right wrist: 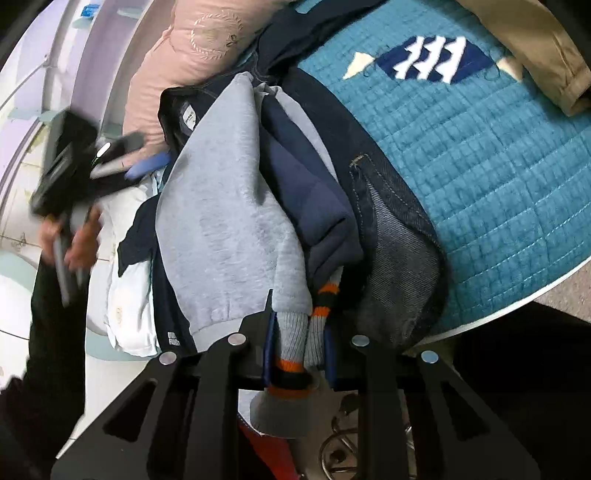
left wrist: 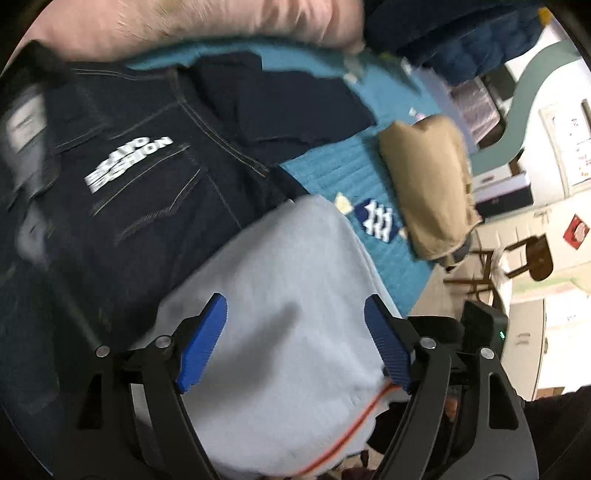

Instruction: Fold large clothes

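A light grey sweatshirt (left wrist: pixel 280 295) with an orange-trimmed edge lies on dark jeans (left wrist: pixel 147 177) on the teal quilted bed cover (left wrist: pixel 351 173). My left gripper (left wrist: pixel 295 332) is open, its blue pads either side of the grey fabric just above it, holding nothing. In the right wrist view the grey sweatshirt (right wrist: pixel 221 206) is bunched with its navy parts over the jeans (right wrist: pixel 399 251). My right gripper (right wrist: pixel 299 343) is shut on the sweatshirt's ribbed grey cuffs with orange and black stripes (right wrist: pixel 295 339). The left gripper (right wrist: pixel 74 166) shows blurred at the left.
A folded tan garment (left wrist: pixel 428 184) lies on the cover at the right, also at the top right of the right wrist view (right wrist: pixel 535 44). A pink pillow (left wrist: pixel 207 22) lies at the back. White clothing (right wrist: pixel 125 295) lies left of the pile. The bed edge (right wrist: pixel 517 306) drops to the floor.
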`<state>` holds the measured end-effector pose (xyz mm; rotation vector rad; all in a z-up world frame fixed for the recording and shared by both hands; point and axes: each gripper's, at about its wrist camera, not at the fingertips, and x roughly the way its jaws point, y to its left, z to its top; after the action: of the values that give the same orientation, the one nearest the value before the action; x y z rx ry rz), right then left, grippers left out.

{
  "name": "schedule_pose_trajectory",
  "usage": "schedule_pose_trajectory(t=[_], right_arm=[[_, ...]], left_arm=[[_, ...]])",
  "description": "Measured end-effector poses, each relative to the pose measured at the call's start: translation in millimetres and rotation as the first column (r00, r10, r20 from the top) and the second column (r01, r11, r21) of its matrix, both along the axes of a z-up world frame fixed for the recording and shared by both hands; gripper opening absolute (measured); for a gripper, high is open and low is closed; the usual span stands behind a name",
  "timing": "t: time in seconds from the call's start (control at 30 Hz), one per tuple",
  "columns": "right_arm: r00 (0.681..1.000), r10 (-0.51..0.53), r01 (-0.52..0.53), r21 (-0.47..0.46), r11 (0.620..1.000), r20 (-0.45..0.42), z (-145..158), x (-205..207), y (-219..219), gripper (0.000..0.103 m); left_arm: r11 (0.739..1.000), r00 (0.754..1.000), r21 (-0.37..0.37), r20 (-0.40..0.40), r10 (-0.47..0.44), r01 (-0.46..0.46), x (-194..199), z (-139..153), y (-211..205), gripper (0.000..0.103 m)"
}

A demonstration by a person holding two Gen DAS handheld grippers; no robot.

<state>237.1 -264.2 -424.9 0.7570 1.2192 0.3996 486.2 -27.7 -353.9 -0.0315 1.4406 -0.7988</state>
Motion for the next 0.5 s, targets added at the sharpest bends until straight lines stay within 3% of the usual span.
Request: schedule_pose_trajectory(t=[0.2,0.33,0.5], right_arm=[[1.000,0.010,-0.010,0.033,0.999,-0.014,-7.3,-1.1,-4.7,0.020],[0.999,0.016,-0.014,0.053,0.998,-0.029,-13.3,5.2,-5.5,0.021],[0.999,0.021,-0.020,0.048,0.999,-0.035,-14.6,7.4,-5.2,0.022]], left_arm=[[0.985,0.984,0.147,-0.166,-0.066,0.091,34.0,-68.0,-31.3,0.077],[0.990,0.971,0.122,-0.235,-0.041,0.071,38.7,-85.9,-28.0,0.085],[0.982,0.981,0.157,-0.177,-0.073,0.101,28.2,-86.9,-34.5,0.085]])
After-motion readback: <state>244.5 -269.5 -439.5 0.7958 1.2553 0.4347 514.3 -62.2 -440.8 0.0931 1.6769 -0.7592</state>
